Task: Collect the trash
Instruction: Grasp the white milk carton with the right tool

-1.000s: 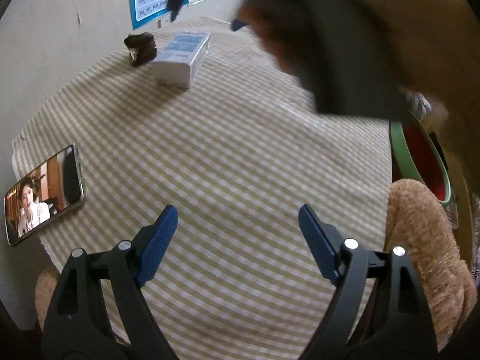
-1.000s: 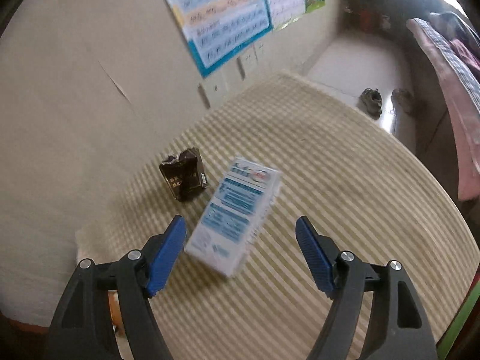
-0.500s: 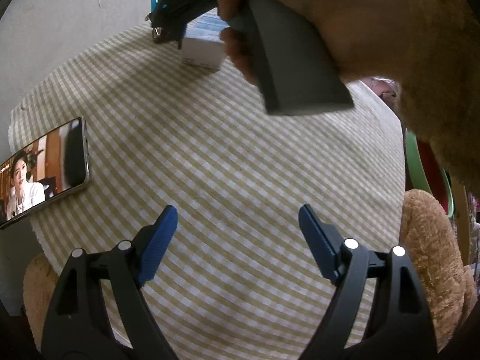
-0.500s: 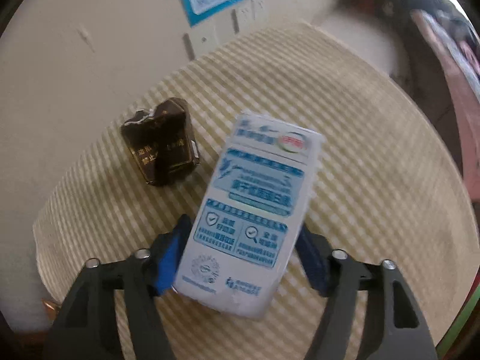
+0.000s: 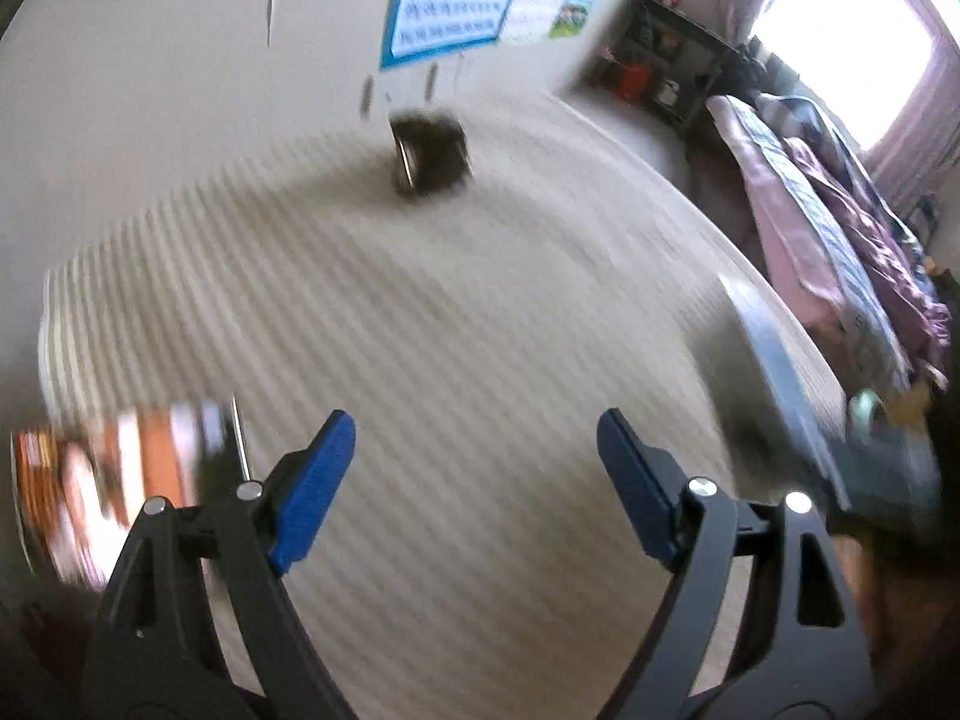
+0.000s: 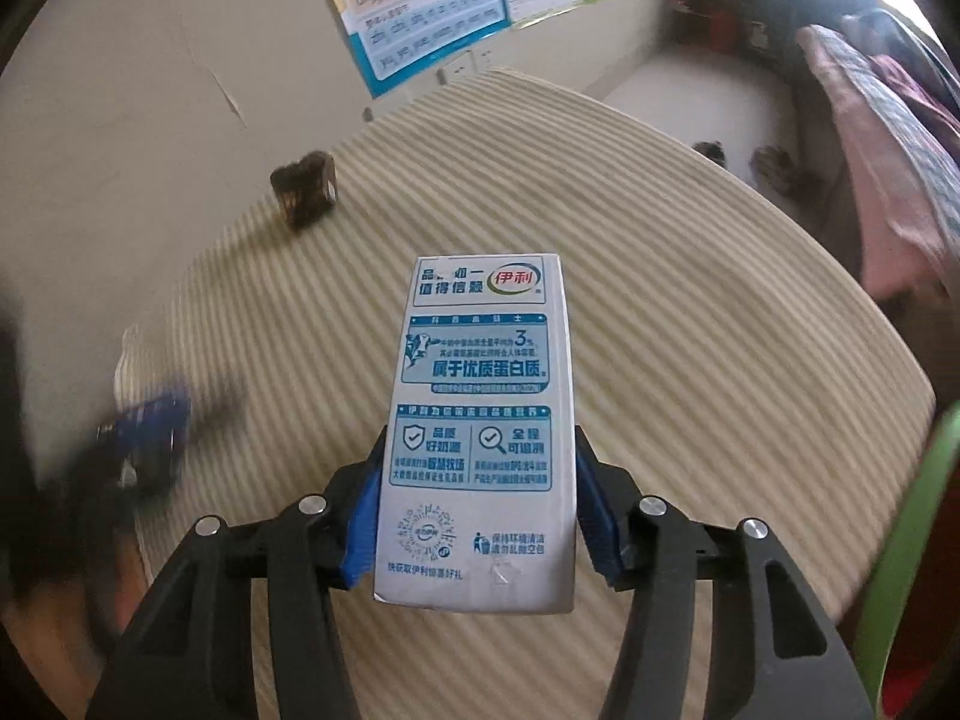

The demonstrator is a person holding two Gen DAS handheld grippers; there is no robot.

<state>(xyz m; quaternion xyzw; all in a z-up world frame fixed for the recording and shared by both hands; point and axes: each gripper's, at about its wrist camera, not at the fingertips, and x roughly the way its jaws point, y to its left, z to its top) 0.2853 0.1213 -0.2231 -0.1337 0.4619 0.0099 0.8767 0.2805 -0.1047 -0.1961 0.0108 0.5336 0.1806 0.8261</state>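
My right gripper (image 6: 477,516) is shut on a white and blue milk carton (image 6: 483,414) and holds it above the round checked table (image 6: 690,360). A crumpled dark brown wrapper (image 6: 304,191) sits near the table's far edge by the wall. In the blurred left wrist view my left gripper (image 5: 474,480) is open and empty above the table, with the dark wrapper (image 5: 429,153) far ahead of it. The carried carton (image 5: 780,384) shows blurred at the right. The left gripper (image 6: 150,438) appears as a blur at the left of the right wrist view.
A phone (image 5: 120,480) with a lit screen lies at the table's left edge. A green-rimmed bin (image 6: 900,540) shows at the right edge. A wall with posters (image 6: 420,6) stands behind the table. A bed (image 5: 840,228) and shoes (image 6: 774,162) lie beyond.
My right gripper closed on the milk carton and lifted it off the table. My left gripper swung round fast toward the dark wrapper, blurring its view.
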